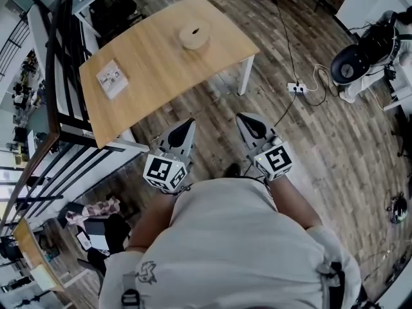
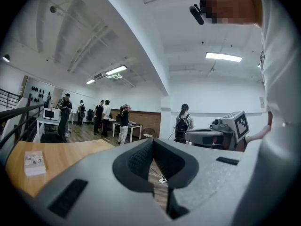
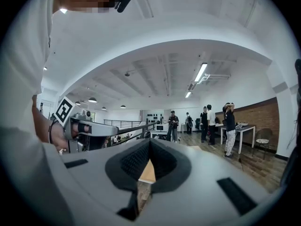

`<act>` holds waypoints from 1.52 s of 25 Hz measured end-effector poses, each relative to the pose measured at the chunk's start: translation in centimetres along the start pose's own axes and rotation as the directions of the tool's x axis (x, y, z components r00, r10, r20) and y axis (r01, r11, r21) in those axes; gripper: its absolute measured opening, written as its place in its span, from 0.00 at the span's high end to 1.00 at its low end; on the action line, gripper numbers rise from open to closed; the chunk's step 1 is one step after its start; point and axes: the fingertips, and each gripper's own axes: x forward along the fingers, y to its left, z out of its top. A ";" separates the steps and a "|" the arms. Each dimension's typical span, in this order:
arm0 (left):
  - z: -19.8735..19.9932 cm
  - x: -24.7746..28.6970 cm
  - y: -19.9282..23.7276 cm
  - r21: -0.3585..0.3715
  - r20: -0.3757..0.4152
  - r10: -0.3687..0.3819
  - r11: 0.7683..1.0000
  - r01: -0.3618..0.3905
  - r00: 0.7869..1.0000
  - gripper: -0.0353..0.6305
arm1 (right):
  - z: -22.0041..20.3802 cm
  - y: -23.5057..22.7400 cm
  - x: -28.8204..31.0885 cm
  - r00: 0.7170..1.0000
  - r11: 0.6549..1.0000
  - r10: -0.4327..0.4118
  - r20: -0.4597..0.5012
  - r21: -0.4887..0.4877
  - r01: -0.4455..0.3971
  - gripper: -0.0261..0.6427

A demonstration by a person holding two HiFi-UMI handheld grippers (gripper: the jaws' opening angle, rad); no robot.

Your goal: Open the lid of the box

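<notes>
You hold both grippers level and close to your body, short of the table (image 1: 161, 63), with wooden floor (image 1: 309, 147) between you and its near edge. The left gripper (image 1: 188, 122) has its jaws pressed together with nothing between them; its own view shows the dark pads (image 2: 141, 159) meeting at the tip. The right gripper (image 1: 243, 118) is closed the same way, pads (image 3: 134, 160) touching and empty. The two sit side by side, apart from each other, both pointing toward the table.

The box (image 1: 194, 34) is round and pale wood, with its lid on. It stands toward the right end of the table, about midway between the near and far edges, well away from both grippers. A small booklet (image 1: 112, 78) lies flat near the table's far left corner, well apart from the box. A power strip (image 1: 296, 87) lies on the floor past the table's right end
</notes>
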 end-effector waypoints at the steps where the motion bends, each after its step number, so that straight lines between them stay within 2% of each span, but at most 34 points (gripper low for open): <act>1: 0.0 1.0 -0.1 -0.002 -0.001 0.002 1.000 -0.002 1.000 0.94 | 0.0 -0.9 -0.1 1.000 1.000 0.005 -0.001 0.002 -0.005 0.96; 5: 0.2 4.2 -0.5 -0.002 0.000 0.007 1.000 -0.007 1.000 0.94 | -0.8 -3.9 -0.6 0.999 1.000 0.023 -0.024 0.012 -0.023 0.95; 11: -0.5 8.3 -0.6 -0.010 -0.020 -0.013 1.000 0.013 1.000 0.94 | -1.9 -7.7 -0.8 0.999 1.000 0.000 -0.047 0.031 0.002 0.95; 20: -0.8 15.6 0.9 -0.016 -0.019 -0.098 0.995 0.097 0.995 0.94 | -3.6 -12.9 0.9 0.993 0.996 -0.074 -0.088 0.044 0.078 0.95; 26: -1.0 20.2 4.5 -0.037 -0.035 -0.139 0.990 0.138 0.990 0.94 | -3.4 -16.7 3.9 0.986 0.992 -0.119 -0.116 0.038 0.124 0.95; 31: -0.4 23.4 8.9 -0.036 -0.033 -0.164 0.986 0.162 0.986 0.94 | -3.1 -19.7 8.9 0.985 0.989 -0.135 -0.109 0.044 0.141 0.95; 34: 0.8 24.8 12.0 -0.013 -0.021 -0.183 0.983 0.182 0.983 0.94 | -2.5 -20.5 12.7 0.987 0.992 -0.119 -0.111 0.025 0.123 0.95; 38: 2.2 25.9 15.9 0.048 -0.002 -0.161 0.986 0.161 0.987 0.94 | -2.4 -21.1 17.5 0.990 0.996 -0.086 -0.116 0.018 0.089 0.95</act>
